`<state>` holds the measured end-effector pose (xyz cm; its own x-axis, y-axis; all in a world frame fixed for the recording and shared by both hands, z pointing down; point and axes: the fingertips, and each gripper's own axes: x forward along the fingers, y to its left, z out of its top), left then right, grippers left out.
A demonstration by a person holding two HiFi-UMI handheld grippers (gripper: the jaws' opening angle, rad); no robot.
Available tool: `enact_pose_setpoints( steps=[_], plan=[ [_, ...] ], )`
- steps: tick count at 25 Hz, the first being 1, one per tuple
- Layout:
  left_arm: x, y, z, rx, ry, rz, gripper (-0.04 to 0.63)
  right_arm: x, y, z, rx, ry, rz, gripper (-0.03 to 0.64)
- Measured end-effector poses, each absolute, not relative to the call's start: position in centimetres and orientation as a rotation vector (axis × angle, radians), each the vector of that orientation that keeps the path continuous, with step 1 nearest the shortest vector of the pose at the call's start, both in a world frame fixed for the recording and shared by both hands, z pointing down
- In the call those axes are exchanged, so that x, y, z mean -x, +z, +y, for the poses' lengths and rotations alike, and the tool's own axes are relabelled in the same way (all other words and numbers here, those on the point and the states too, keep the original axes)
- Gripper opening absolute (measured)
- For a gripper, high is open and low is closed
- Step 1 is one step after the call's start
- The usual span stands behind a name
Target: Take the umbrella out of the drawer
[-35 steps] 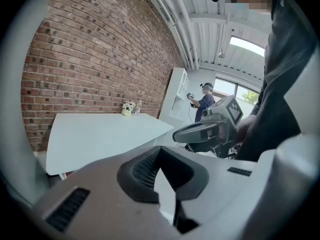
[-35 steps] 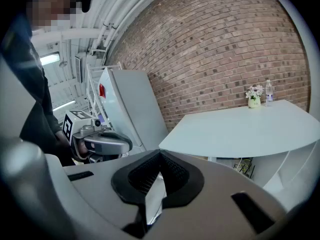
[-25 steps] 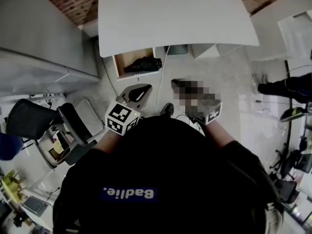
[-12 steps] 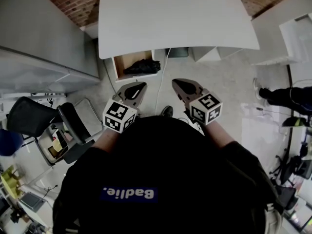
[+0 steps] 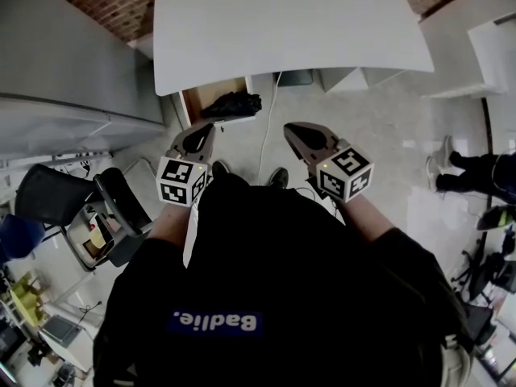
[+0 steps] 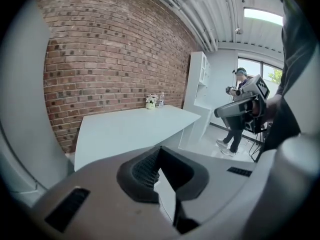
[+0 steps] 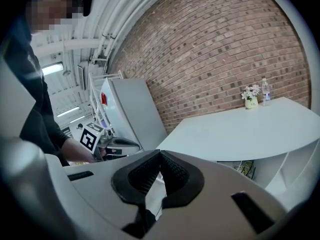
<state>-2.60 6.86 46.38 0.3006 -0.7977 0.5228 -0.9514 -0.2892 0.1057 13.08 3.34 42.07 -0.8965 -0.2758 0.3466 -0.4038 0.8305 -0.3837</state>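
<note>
A black folded umbrella (image 5: 232, 103) lies in the open wooden drawer (image 5: 196, 101) under the near edge of the white table (image 5: 282, 22). My left gripper (image 5: 202, 128) is shut and empty, its tips just short of the drawer front and pointing at it. In the left gripper view the left gripper (image 6: 160, 150) shows its pads pressed together, with the table beyond. My right gripper (image 5: 293, 128) hangs over the floor to the right of the drawer. Its jaws meet with nothing between them in the right gripper view (image 7: 160, 153).
A black office chair (image 5: 56, 196) stands at the left beside a grey cabinet (image 5: 64, 55). A cable (image 5: 270, 127) runs down from the table. White shelving (image 5: 476, 39) and another person's legs (image 5: 476, 172) are at the right. A flower pot (image 7: 250, 98) and a bottle (image 7: 266, 90) stand on the table.
My left gripper has gone forward and down toward the drawer and now points straighter at it. The right gripper has edged forward a little. Both stay shut.
</note>
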Motion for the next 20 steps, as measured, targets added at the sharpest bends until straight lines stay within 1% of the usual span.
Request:
enact_pose_setpoints(
  steps=[5,9,15,20],
  plan=[
    [3.4,49.5,5.6,-2.240,0.661,-1.466,0.003,-12.4,42.7,2.4,-0.580,0.659,-2.693,0.029],
    [4.9,52.6,4.0,-2.292,0.753,-1.358,0.006,-10.2,42.6,1.3,-0.670,0.653,-2.661,0.029],
    [5.8,57.9,3.3,-2.397,0.899,-1.093,0.051,-6.9,42.6,0.1,-0.797,0.665,-2.601,0.028],
    [7.0,60.3,2.2,-2.455,0.965,-0.949,0.085,-3.9,42.5,-1.1,-0.889,0.654,-2.577,0.029]
  ],
)
